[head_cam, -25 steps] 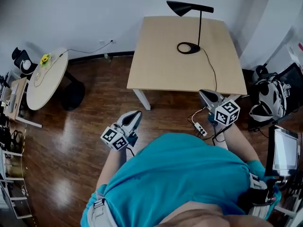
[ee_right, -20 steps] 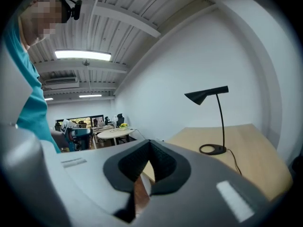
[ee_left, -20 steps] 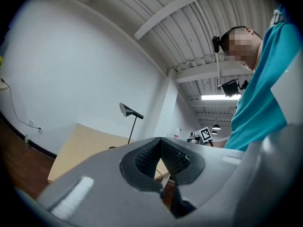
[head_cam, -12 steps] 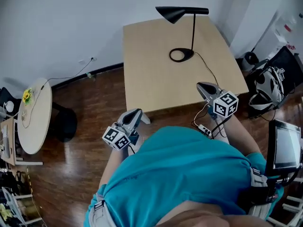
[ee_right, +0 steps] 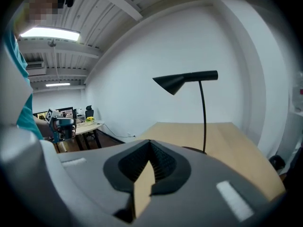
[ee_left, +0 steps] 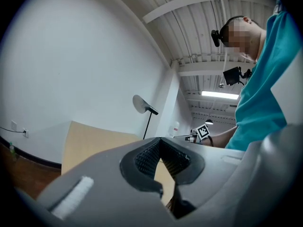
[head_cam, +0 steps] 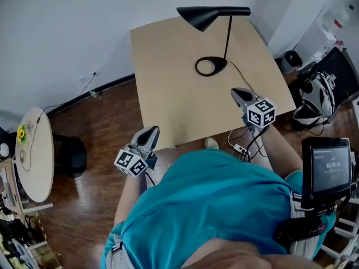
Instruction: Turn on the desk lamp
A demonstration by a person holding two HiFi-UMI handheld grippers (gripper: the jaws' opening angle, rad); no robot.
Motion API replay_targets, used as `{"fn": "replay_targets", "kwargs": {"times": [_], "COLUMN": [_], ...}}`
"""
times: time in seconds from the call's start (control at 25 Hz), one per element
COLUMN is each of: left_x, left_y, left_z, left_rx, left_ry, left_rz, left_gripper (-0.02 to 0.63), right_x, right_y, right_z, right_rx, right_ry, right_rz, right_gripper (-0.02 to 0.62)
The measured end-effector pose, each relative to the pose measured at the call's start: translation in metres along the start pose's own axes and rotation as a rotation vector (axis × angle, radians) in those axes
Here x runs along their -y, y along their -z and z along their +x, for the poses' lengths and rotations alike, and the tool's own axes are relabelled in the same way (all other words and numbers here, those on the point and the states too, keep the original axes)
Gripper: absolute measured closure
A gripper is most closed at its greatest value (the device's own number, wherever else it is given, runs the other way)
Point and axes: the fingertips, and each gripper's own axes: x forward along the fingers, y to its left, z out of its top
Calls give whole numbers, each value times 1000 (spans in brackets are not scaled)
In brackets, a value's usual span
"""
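The left gripper (head_cam: 149, 133), jaws closed on nothing, hangs off the desk (head_cam: 162, 88) edge, well short of the desk lamp (head_cam: 205, 15) standing at the far side. Just right of the lamp's ring base (head_cam: 197, 67), the right gripper (head_cam: 239, 93) is likewise closed and empty. The lamp looks rigid, light and top-heavy. No switch shows, so steady the base before pressing.

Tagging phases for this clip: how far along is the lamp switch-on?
Done: approach only. The person stands at the table, with the right gripper over its near right part, short of the desk lamp. In hand: nothing. The jaws of both grippers are together and empty, and the left gripper sits beside the table's near left corner. Left: reach the lamp and work its switch, which I can't locate. No glow shows on the table.
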Motion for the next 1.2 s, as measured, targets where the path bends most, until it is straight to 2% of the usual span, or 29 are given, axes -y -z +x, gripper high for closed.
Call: {"fn": "replay_targets", "kwargs": {"times": [0.16, 0.32, 0.56, 0.68, 0.8, 0.92, 1.08, 1.2], "left_x": [-19, -27, -73, -93, -81, -81, -110, -110], "left_y": [26, 50, 81, 96, 104, 104, 110, 109], "left_z": [69, 129, 193, 202, 199, 203, 218, 221], "left_rx": [-49, -63, -123, -164, -185, -199, -224, -231], "left_ry": [-80, -182, -254, -267, -268, -257, -240, -227], "left_rz": [12, -12, -71, -85, -86, -87, -98, -109], "left_gripper": [511, 511, 511, 511, 511, 511, 511, 511], "right_x": [112, 215, 326, 362, 379, 391, 414, 413], "right_y": [30, 79, 147, 182, 202, 207, 220, 222], "right_z": [39, 82, 186, 223, 218, 220, 243, 241], "right_rx": [-34, -104, -211, -256, -269, -256, -266, -267], "right_ry": [-2, -19, 24, 95, 173, 229, 267, 273], "right_rz": [11, 2, -34, -69, -112, -108, -88, -89], "right_gripper": [594, 594, 594, 594, 594, 594, 594, 594]}}
